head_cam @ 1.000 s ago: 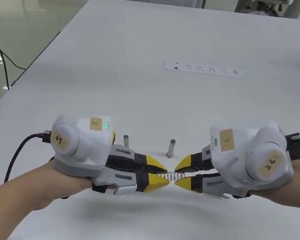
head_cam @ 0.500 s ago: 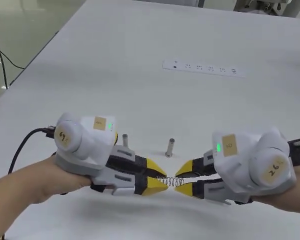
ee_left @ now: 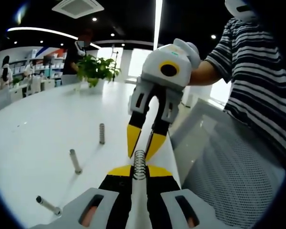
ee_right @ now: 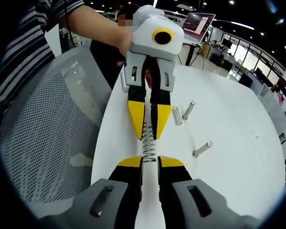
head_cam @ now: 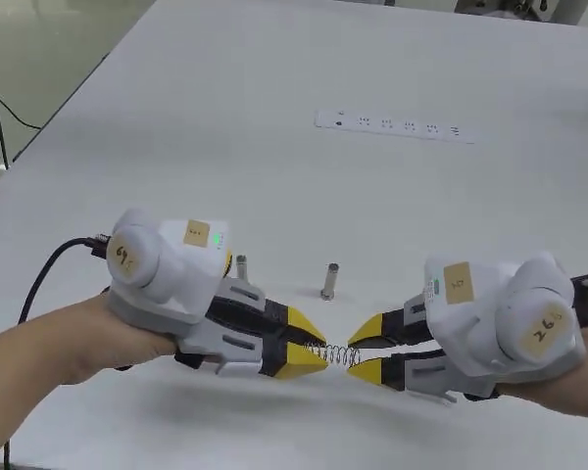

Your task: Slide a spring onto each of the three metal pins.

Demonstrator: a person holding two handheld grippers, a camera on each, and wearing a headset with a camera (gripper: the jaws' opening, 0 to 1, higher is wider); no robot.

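A small steel spring point(head_cam: 333, 353) hangs level between the two yellow-tipped grippers, just above the white table. My left gripper point(head_cam: 318, 350) is shut on its left end; in the left gripper view the spring point(ee_left: 139, 164) sticks out from those jaws. My right gripper point(head_cam: 359, 351) stands open around the other end, its fingers spread either side of the coil point(ee_right: 148, 143). One metal pin point(head_cam: 328, 282) stands upright just beyond the tips. A second pin point(head_cam: 240, 265) stands behind the left gripper. In the left gripper view a coiled spring point(ee_left: 101, 133) stands upright beyond two bare pins point(ee_left: 75, 161).
A white power strip point(head_cam: 394, 126) lies far back on the table point(head_cam: 274, 147). A black cable point(head_cam: 49, 274) trails from the left gripper. The table's near edge is close under both hands. A mesh chair point(ee_right: 52, 119) sits by that edge.
The right gripper's jaws have opened off the spring's end. The left gripper still holds it. Both hands sit slightly lower in the picture, mostly from the camera moving.
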